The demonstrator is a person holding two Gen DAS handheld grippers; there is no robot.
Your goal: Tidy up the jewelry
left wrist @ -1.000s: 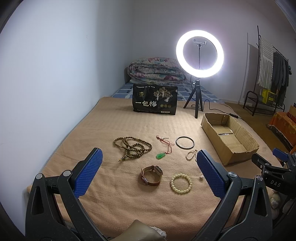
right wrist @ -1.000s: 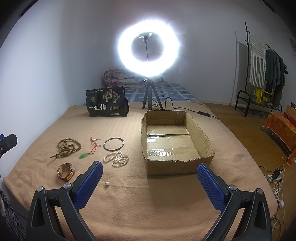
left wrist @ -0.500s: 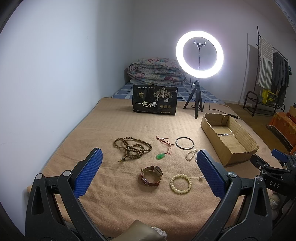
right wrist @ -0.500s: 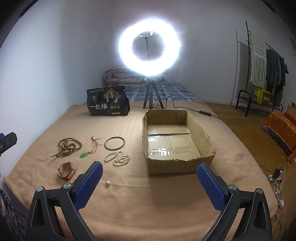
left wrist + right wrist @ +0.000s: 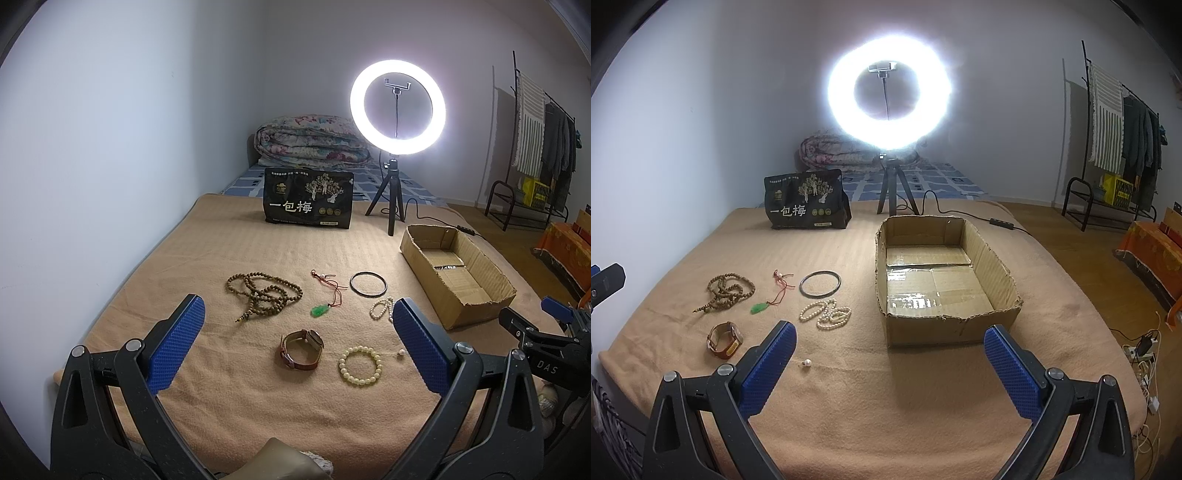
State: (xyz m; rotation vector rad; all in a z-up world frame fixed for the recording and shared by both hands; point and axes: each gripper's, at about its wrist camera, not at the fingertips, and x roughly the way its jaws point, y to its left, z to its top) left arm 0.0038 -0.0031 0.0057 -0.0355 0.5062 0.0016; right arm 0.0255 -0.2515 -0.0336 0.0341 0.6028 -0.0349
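Jewelry lies on a tan blanket: a wooden bead necklace (image 5: pixel 264 295) (image 5: pixel 727 291), a green pendant on red cord (image 5: pixel 320 311) (image 5: pixel 761 307), a black bangle (image 5: pixel 368 284) (image 5: pixel 820 283), a pearl strand (image 5: pixel 382 308) (image 5: pixel 827 313), a brown watch (image 5: pixel 302 349) (image 5: pixel 724 339), a cream bead bracelet (image 5: pixel 360 365) and a loose pearl (image 5: pixel 807 363). An empty cardboard box (image 5: pixel 424 284) (image 5: pixel 945 328) stands to their right. My left gripper (image 5: pixel 297 310) hovers open above the watch. My right gripper (image 5: pixel 890 330) is open before the box, holding nothing.
A black snack bag (image 5: pixel 308 197) stands at the back of the blanket beside a lit ring light on a tripod (image 5: pixel 397 107), its cable trailing right. A folded quilt (image 5: pixel 314 140) lies behind. A wall runs along the left; a clothes rack (image 5: pixel 1119 129) stands far right.
Hardly anything: the right wrist view has crept slightly closer to the box. Both grippers stay open and no jewelry has moved.
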